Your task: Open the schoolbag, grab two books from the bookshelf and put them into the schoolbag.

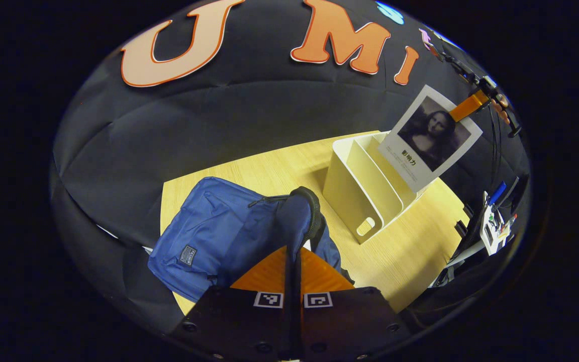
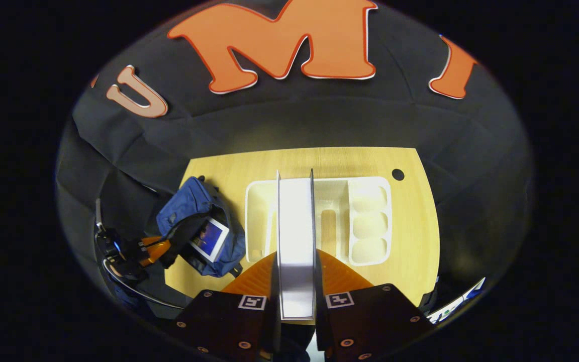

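My left fingers (image 1: 293, 261) pinched the schoolbag (image 1: 219, 236) flap; my right fingers (image 2: 295, 281) clamped a book (image 2: 295, 241) at frame centre. I judged: hold opening wide, lower spine-first.

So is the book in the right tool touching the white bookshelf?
Apart. The left gripper view shows the book held by the right tool clear above the bookshelf, with the dark wall visible under its lower corner.

Each hand-held gripper (image 1: 292, 281) has a black body with screws and two square black-and-white markers.
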`<state>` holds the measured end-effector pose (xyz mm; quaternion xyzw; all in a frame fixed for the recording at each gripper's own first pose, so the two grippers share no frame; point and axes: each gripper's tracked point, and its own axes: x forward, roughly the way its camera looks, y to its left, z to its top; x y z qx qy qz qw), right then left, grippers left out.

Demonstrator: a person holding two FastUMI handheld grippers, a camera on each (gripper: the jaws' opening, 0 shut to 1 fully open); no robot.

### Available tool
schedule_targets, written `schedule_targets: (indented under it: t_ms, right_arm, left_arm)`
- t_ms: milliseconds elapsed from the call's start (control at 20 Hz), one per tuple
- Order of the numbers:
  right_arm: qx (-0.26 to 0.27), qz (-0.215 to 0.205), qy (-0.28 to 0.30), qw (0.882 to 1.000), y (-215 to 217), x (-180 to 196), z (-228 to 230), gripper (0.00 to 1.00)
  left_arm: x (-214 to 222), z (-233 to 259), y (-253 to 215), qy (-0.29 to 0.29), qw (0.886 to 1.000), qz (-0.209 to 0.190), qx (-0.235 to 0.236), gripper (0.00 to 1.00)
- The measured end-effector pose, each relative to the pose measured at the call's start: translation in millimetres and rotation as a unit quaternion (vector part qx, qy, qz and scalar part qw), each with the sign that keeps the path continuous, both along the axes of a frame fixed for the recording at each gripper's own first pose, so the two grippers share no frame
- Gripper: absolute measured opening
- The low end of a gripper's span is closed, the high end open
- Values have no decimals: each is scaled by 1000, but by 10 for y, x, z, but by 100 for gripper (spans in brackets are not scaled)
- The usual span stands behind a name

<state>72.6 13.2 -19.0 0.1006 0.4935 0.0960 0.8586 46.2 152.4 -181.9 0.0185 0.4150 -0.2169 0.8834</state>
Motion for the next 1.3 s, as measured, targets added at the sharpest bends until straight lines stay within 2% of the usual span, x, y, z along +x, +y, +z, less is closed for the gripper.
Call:
schedule_targets:
  t_ms: [200,350,500,850,1300]
  right_arm:
    - [71,6,-20,997,227,-146,107,28]
    - [139,4,-24,990,447,-234,100,27]
    - [183,9,-29,983,644,-284,17,27]
    - [255,11,6,967,1243,-456,-397,27]
    - [299,-43,45,952,2083,-430,-1063,27]
  left_arm:
    - [-1,27,-10,-1,1000,0,4,1]
    - [-2,38,-20,-3,1000,-3,9,1]
    - [1,32,-12,-3,1000,-7,14,1]
    - [36,104,9,-8,999,-12,30,1]
    - [53,195,5,-9,999,-8,38,1]
